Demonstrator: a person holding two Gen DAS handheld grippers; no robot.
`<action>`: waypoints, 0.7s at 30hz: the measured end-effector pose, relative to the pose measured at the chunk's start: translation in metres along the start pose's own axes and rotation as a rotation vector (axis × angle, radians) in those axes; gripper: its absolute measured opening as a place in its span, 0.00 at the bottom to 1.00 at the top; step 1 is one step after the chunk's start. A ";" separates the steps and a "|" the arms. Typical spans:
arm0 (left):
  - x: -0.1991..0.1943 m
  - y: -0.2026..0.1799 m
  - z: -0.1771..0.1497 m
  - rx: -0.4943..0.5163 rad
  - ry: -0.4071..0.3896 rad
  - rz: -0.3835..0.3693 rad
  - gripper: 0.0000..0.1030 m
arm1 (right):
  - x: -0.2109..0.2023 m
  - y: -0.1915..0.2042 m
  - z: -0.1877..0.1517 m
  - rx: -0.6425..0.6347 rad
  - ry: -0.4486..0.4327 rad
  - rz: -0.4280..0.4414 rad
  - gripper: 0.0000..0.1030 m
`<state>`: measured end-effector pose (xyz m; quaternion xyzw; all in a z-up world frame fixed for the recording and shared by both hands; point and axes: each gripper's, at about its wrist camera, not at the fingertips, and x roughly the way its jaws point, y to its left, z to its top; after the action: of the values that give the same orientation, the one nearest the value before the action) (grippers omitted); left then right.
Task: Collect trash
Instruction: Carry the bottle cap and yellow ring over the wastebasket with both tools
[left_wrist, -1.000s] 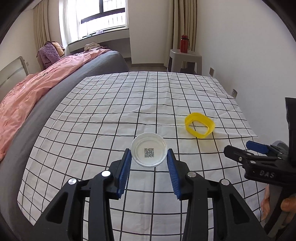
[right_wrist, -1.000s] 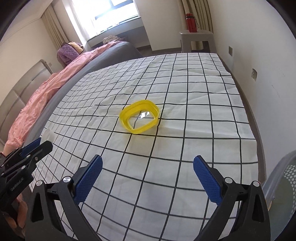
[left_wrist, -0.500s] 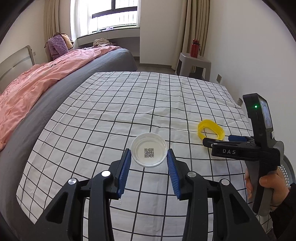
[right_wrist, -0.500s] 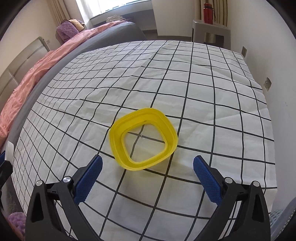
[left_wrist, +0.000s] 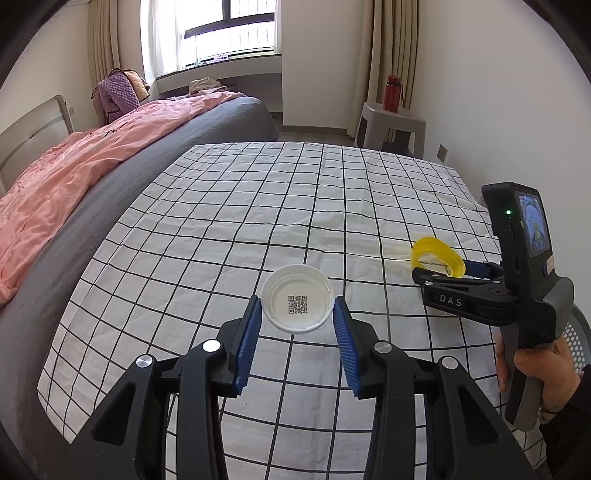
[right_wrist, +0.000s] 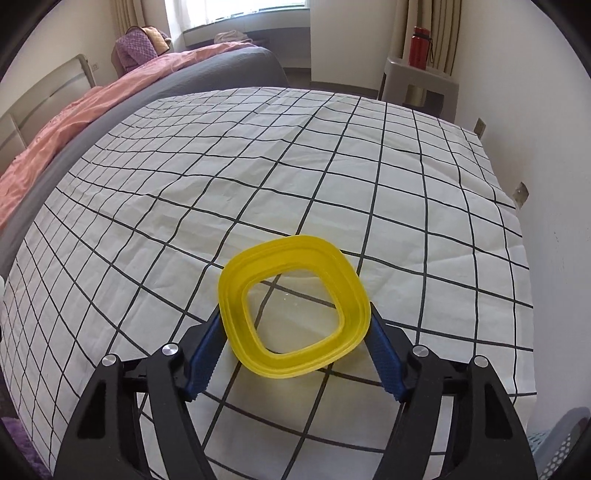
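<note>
In the left wrist view, the left gripper (left_wrist: 297, 325) pinches a white lid (left_wrist: 297, 303) by its rim, holding it over the checked cloth (left_wrist: 229, 221); to the right, the right gripper (left_wrist: 439, 271) is at a yellow ring (left_wrist: 437, 256) lying near the cloth's far edge. In the right wrist view, the right gripper's (right_wrist: 295, 343) jaws are closing around that yellow ring (right_wrist: 293, 306), both blue pads touching its flexible sides, the ring tilted up off the cloth (right_wrist: 258, 166). The risk appears to be the soft ring buckling under the squeeze and popping free, or the shallow lid slipping from its narrow edge grip.
</note>
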<state>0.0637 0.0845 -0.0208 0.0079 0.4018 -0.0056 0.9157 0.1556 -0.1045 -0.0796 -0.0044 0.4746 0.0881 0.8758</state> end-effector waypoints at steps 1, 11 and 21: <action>-0.001 -0.001 0.000 0.002 -0.002 -0.002 0.37 | -0.006 -0.003 -0.004 0.017 -0.008 0.005 0.67; -0.016 -0.034 -0.011 0.062 -0.031 -0.045 0.37 | -0.094 -0.049 -0.074 0.145 -0.083 -0.026 0.67; -0.047 -0.103 -0.035 0.167 -0.068 -0.131 0.37 | -0.182 -0.115 -0.160 0.337 -0.157 -0.130 0.67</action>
<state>0.0048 -0.0172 -0.0109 0.0577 0.3684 -0.0993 0.9225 -0.0564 -0.2592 -0.0253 0.1184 0.4115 -0.0492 0.9023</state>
